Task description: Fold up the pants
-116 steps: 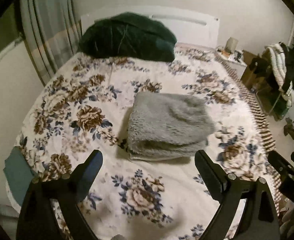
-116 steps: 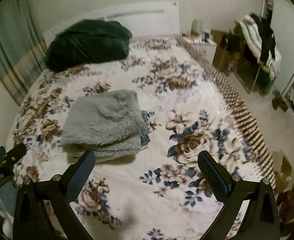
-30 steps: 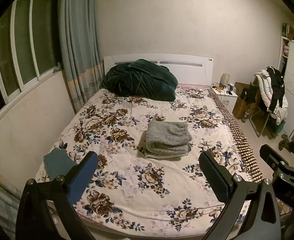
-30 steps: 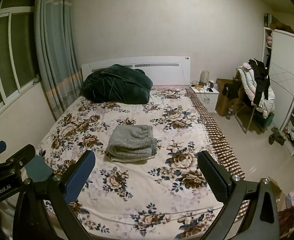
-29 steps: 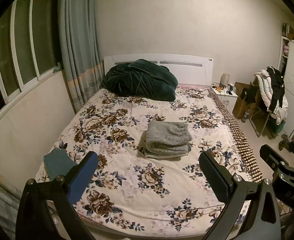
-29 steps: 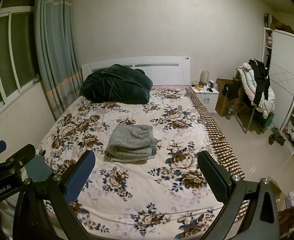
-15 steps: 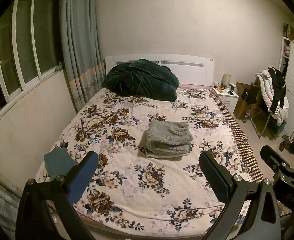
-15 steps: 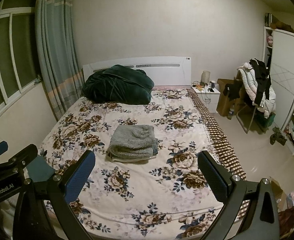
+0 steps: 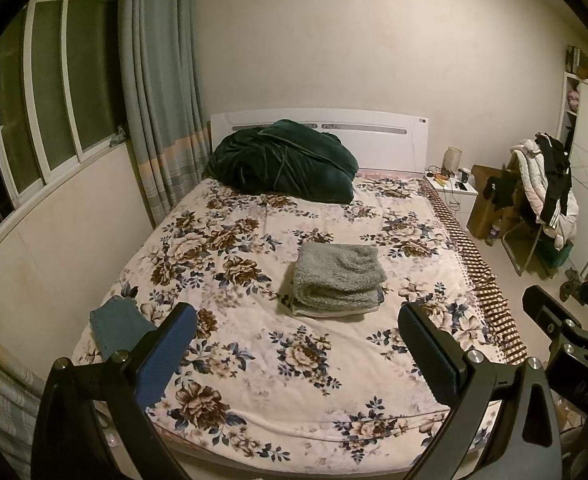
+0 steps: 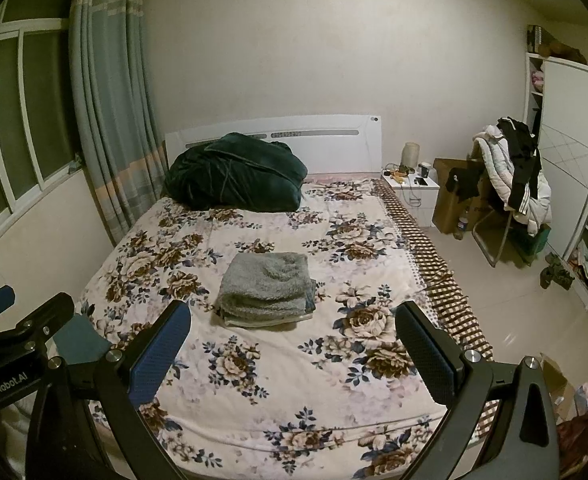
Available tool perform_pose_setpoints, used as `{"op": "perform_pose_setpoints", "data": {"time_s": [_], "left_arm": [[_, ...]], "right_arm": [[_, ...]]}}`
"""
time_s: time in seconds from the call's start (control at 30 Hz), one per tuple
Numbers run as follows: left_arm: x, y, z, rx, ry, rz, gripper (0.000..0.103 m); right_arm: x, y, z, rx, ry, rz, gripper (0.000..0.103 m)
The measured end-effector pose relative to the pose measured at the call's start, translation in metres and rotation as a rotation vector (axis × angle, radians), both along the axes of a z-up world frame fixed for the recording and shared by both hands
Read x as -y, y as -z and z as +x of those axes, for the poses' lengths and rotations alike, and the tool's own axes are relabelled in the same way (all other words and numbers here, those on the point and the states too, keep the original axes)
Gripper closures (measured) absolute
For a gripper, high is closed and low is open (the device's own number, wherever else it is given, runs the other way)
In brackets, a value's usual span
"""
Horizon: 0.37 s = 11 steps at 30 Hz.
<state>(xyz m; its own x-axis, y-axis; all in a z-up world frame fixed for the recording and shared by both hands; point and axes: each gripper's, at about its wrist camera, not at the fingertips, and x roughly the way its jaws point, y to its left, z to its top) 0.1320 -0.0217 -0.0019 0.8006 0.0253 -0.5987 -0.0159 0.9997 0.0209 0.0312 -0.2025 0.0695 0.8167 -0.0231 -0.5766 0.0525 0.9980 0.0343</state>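
The grey fuzzy pants (image 9: 338,280) lie folded in a neat rectangular stack in the middle of the floral bed (image 9: 253,380). They also show in the right wrist view (image 10: 265,286). My left gripper (image 9: 298,344) is open and empty, held back beyond the foot of the bed, well clear of the stack. My right gripper (image 10: 291,340) is open and empty too, beside the left one, equally far back.
A dark green blanket (image 9: 281,162) is heaped by the white headboard. A small teal cloth (image 9: 119,326) lies at the bed's near left corner. A nightstand (image 10: 412,186), a cardboard box and a chair piled with clothes (image 10: 510,176) stand right of the bed. Curtains and a window are at left.
Both grippers pulled back and up from close over the bed about four seconds ago to a view of the whole room. Over the last second almost nothing has moved.
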Motion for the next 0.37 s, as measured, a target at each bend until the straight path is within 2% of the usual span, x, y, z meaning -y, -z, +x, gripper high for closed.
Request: {"op": "perform_pose_setpoints", "data": {"time_s": [0.37], "left_arm": [[0.0005,0.0004,-0.0004,0.001,0.001,-0.002,0.000]], "right_arm": [[-0.0021,0.0023,-0.0017,0.002,0.007,-0.001,0.000]]}}
